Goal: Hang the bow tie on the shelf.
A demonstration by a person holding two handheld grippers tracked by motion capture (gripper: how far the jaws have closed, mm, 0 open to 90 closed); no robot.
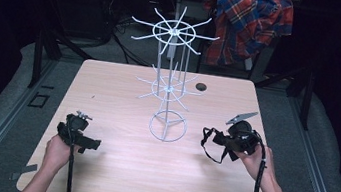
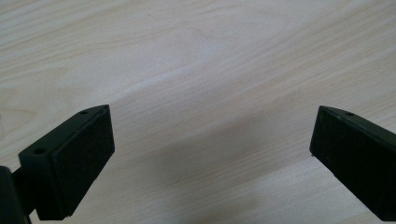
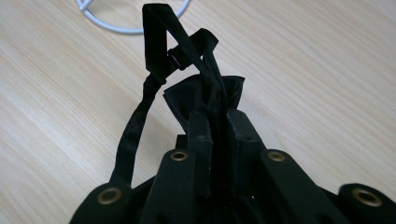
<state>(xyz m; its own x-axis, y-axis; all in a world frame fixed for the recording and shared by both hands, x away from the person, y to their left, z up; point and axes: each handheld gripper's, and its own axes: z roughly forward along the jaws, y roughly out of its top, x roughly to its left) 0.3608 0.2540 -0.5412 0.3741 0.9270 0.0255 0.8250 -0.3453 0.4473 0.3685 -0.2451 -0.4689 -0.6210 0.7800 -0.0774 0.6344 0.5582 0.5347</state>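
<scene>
1. High view: white wire rack [image 1: 170, 83] stands mid-table [image 1: 113, 168]. Right gripper [image 1: 223, 140] sits just right of the rack's ring base, with a black bow tie [image 1: 212, 143] and its strap hanging from it. Left gripper [image 1: 96, 143] lies well left of that base.
2. Left gripper view: jaws spread wide over bare table [image 2: 201, 70], nothing between them.
3. Right gripper view: jaws pressed together, pinching the bow tie [image 3: 205, 95]; strap loops toward the rack's ring [image 3: 130, 25].

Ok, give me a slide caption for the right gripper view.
Right gripper clamps a black bow tie by its strap above the wooden table.
</scene>
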